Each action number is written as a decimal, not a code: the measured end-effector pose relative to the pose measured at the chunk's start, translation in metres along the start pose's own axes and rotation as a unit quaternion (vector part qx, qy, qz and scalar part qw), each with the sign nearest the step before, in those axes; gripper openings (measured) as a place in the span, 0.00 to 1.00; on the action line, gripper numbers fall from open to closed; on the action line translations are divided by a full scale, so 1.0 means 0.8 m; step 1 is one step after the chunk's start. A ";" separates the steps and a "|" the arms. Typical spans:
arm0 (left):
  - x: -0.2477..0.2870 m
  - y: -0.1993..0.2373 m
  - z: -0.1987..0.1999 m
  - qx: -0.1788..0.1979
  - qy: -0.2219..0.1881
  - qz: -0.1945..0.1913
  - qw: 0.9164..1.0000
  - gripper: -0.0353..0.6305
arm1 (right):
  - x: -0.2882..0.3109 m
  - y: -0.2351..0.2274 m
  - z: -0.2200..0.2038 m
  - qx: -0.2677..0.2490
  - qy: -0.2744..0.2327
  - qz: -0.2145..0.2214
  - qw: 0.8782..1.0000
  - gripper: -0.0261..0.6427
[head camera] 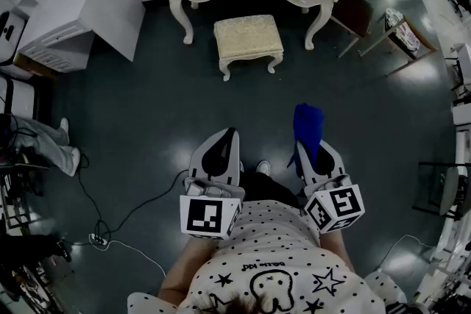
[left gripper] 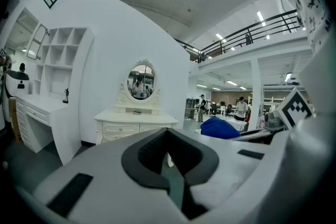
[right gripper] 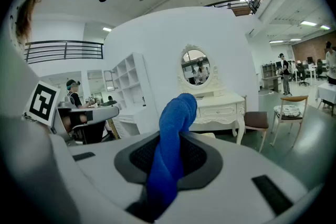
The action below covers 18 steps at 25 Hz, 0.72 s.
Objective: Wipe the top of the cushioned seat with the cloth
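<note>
Right tongs (head camera: 307,152) clamp blue cloth (head camera: 307,125), lengthwise forward toward seat (head camera: 248,37) | left tongs (head camera: 225,139) closed, empty

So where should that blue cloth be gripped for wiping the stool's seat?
Near one end, as now: the right gripper is shut on the cloth at its lower part, from behind, and the bunched free end sticks out past the jaws. That loose wad probably suits pressing onto the cushioned seat.

shirt (head camera: 280,246): white, black dots, stars, cartoon face | left claw (head camera: 227,137): white shell, black pads, black-and-white marker cube (head camera: 210,215) | right claw (head camera: 306,152): same white shell, pads, matching cube
</note>
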State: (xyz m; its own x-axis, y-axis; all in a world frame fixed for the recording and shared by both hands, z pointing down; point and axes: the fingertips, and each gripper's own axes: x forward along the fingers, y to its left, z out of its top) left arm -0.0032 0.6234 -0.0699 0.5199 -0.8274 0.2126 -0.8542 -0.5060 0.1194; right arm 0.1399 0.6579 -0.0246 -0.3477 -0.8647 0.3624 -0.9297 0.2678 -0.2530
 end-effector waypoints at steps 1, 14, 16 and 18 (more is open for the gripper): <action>0.001 0.000 -0.001 0.000 0.000 0.001 1.000 0.05 | 0.000 0.000 -0.001 0.000 0.000 0.001 1.000 0.17; 0.016 -0.017 0.002 0.002 -0.002 0.002 1.000 0.05 | -0.007 -0.020 0.001 0.000 0.000 0.006 1.000 0.17; 0.019 -0.022 0.004 0.005 -0.003 0.002 1.000 0.05 | -0.008 -0.025 0.003 -0.006 0.000 0.009 1.000 0.17; 0.022 -0.029 0.005 0.009 -0.006 0.000 1.000 0.05 | -0.010 -0.032 0.005 -0.011 0.000 0.010 1.000 0.17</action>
State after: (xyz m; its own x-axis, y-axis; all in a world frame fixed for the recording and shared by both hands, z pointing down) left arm 0.0258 0.6192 -0.0726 0.5207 -0.8295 0.2017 -0.8535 -0.5109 0.1024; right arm 0.1671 0.6567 -0.0245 -0.3659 -0.8595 0.3569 -0.9251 0.2942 -0.2400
